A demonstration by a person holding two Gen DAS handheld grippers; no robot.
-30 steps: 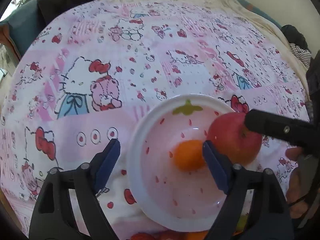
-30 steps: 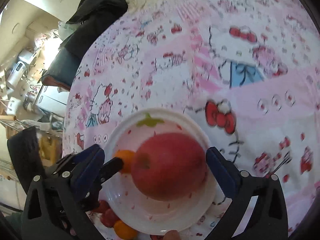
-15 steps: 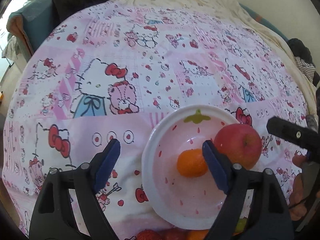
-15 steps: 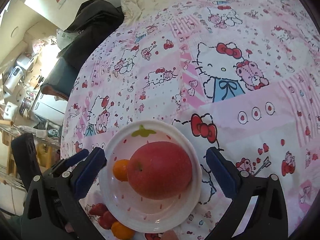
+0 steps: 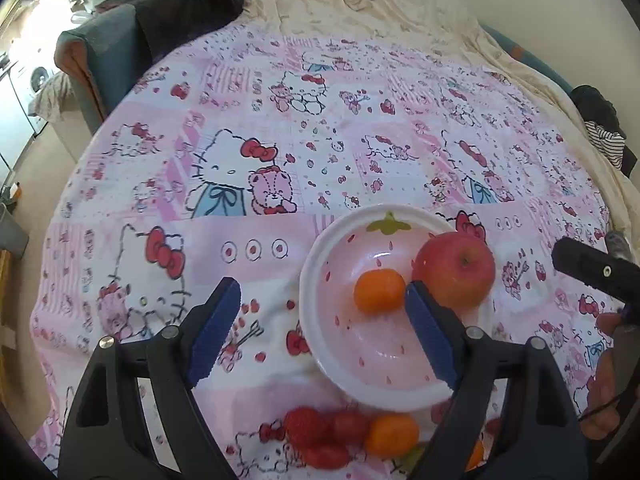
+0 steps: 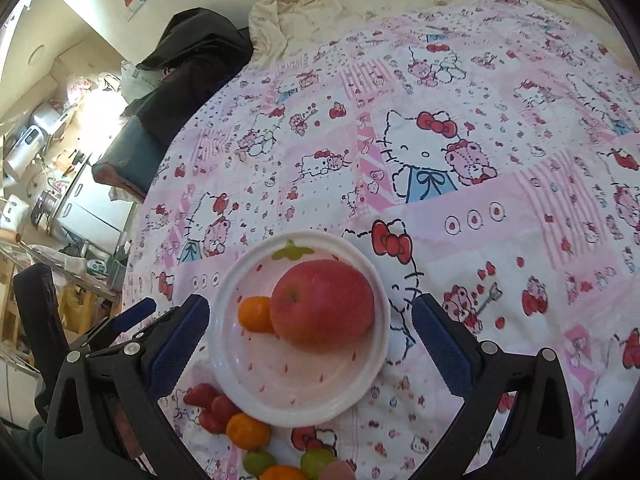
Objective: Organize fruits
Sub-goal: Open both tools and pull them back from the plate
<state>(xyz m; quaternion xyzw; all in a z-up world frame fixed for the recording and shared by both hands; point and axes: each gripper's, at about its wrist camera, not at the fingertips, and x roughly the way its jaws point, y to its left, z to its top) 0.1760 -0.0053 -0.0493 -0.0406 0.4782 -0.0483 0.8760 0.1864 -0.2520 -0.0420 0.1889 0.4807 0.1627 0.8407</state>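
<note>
A white bowl with strawberry print (image 5: pixel 320 344) (image 6: pixel 376 344) sits on the Hello Kitty cloth. It holds a red apple (image 5: pixel 454 270) (image 6: pixel 322 306) and a small orange (image 5: pixel 379 291) (image 6: pixel 256 314). Loose strawberries (image 5: pixel 316 434) (image 6: pixel 210 404), another orange (image 5: pixel 392 434) (image 6: pixel 248 430) and green fruits (image 6: pixel 260 460) lie on the cloth in front of the bowl. My left gripper (image 5: pixel 322 334) is open and empty, above the bowl's left side. My right gripper (image 6: pixel 310 346) is open and empty, with the bowl between its fingers, raised above it.
The pink patterned cloth (image 5: pixel 280 140) covers a bed-like surface with a cream sheet (image 5: pixel 360 4) behind. A dark garment on a chair (image 5: pixel 168 8) stands at the far left edge. Room clutter lies beyond the left edge (image 6: pixel 48 152).
Both grippers have pulled back and up from the bowl. The apple stays in the bowl beside the orange. The loose fruits in front of the bowl have come into view.
</note>
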